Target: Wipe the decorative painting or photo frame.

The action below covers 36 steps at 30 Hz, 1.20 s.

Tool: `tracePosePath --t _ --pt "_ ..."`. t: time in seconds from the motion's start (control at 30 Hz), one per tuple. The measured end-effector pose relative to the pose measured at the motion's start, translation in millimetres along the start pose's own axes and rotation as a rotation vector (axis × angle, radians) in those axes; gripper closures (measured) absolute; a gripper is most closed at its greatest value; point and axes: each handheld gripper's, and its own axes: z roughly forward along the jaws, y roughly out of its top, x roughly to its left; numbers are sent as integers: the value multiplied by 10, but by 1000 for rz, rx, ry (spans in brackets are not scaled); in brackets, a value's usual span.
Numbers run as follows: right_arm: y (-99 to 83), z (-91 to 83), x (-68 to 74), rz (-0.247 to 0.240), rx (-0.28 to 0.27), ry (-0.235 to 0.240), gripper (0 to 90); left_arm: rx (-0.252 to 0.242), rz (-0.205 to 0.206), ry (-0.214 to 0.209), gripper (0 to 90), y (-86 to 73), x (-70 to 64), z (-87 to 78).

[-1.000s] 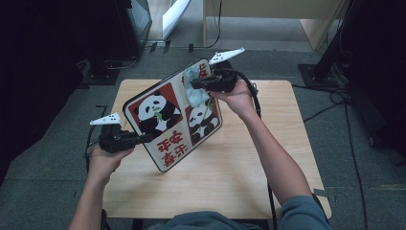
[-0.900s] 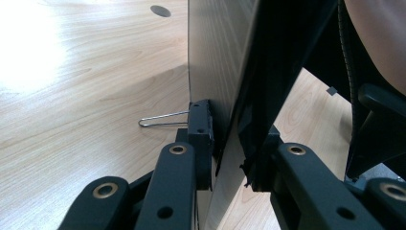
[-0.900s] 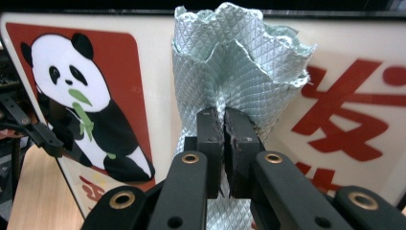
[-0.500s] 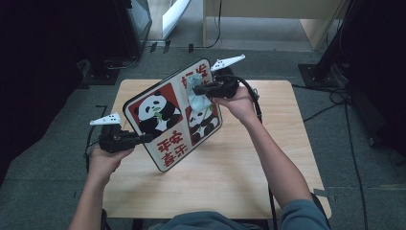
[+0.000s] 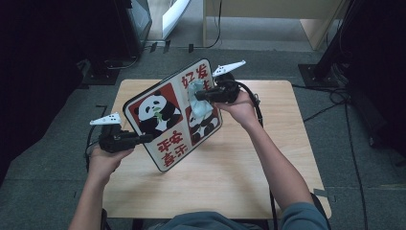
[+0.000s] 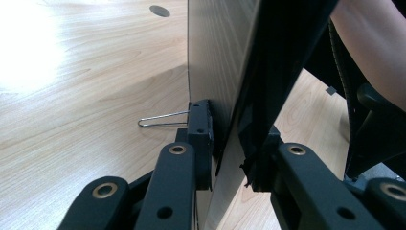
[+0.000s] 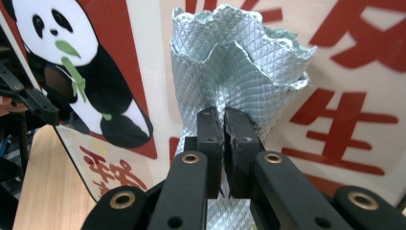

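Since a moment ago your right gripper has slid its cloth slightly up the panda sign, tilted above the worktop. Your left gripper clamps the sign's edge. Your right fingers pinch the cloth shut against the sign.

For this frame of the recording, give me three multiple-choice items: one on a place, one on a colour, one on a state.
1. Where does the left claw grip the panda board?
A. at its lower left edge
B. at its top corner
C. not at all

2. What colour is the cloth?
A. yellow
B. pale blue-green
C. black

3. How is the right claw?
A. wide open
B. shut on the cloth
C. lying on the table

Key: 1 A, the high view shows it clamping that edge. 2 B, the right gripper view shows pale blue-green quilted fabric. 3 B, its jaws are closed with the cloth pinched between them, against the board.
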Motion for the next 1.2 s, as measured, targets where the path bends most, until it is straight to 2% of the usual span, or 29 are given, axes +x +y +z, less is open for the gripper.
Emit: tracePosePath --t 0.27,0.7,1.2 --pt "-93 26 -27 26 12 15 870 2 1 1 765 1 -2 0" --pt "-291 82 -43 35 38 4 870 3 3 1 765 1 -6 0" --pt "-577 180 -62 68 109 -7 868 4 2 -4 763 2 -4 -1"
